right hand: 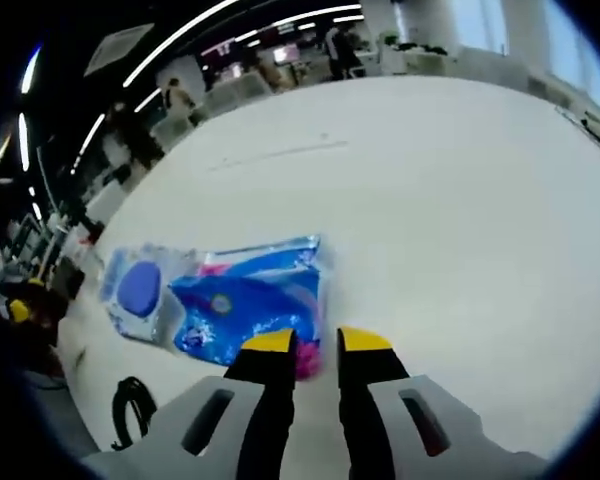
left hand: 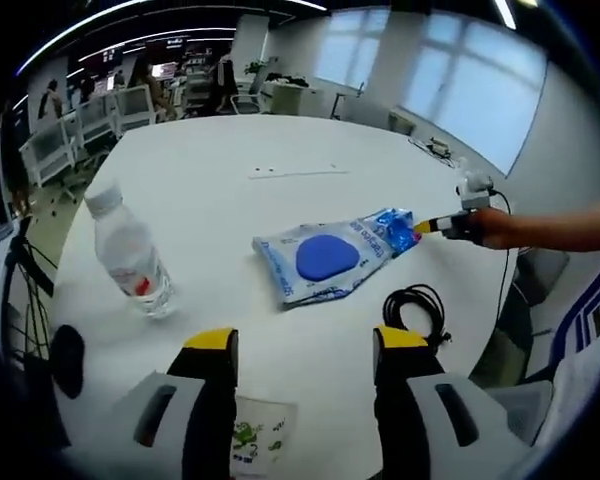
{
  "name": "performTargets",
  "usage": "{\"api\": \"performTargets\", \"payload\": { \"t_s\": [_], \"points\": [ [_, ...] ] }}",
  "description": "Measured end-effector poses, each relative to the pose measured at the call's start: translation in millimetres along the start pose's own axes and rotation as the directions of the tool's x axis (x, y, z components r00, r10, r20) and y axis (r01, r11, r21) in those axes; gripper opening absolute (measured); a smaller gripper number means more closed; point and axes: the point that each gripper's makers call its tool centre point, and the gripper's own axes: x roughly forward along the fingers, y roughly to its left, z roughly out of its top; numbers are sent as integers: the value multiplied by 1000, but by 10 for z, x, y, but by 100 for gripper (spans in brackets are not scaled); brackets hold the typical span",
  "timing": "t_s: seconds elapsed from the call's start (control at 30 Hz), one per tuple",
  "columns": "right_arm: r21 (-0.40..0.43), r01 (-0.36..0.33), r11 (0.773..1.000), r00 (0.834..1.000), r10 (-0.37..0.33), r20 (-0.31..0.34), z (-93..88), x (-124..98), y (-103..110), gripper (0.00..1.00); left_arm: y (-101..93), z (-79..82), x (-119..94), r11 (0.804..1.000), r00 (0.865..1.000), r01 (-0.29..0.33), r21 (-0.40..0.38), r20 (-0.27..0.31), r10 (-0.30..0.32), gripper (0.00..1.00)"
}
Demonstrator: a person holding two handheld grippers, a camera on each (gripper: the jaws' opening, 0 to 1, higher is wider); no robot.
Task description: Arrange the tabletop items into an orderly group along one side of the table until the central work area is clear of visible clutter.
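While the right tool (right hand: 316, 342) pinches the blue packet (right hand: 245, 305) by its corner, a thin hold may slip mid-drag; left tool (left hand: 305, 342) hovers wide near the bottle (left hand: 130, 255).

Surface (left hand: 280, 150): smooth, matt white top.
Wipes pack (left hand: 325, 255): glossy, crinkled blue plastic film.
Water bottle (left hand: 130, 255): clear, shiny plastic with a white cap.
Cable (left hand: 417, 308): black, coiled, rubbery-looking.
Left hand-held gripper (left hand: 305, 345): grey plastic jaws tipped in matt yellow.
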Motion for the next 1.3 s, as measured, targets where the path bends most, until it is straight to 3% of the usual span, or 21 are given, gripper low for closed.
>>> {"api": "performTargets", "payload": {
  "t_s": [0.23, 0.5, 0.7, 1.3],
  "points": [
    [13, 4, 1000, 1000, -4, -11, -32, 14, 3, 9, 50, -218, -205, 1000, 1000, -14, 14, -28, 14, 58],
    [41, 12, 999, 1000, -12, 4, -24, -10, -16, 4, 195, -383, -379, 999, 999, -38, -34, -35, 37, 57],
    [54, 23, 998, 1000, -24, 15, -28, -50, -26, 2, 276, -405, -446, 997, 998, -57, -58, -25, 56, 58],
    [92, 41, 995, 999, -43, 26, -116, -123, -64, 3, 261, -486, -540, 998, 998, -53, -32, -43, 52, 58]
  ]
}}
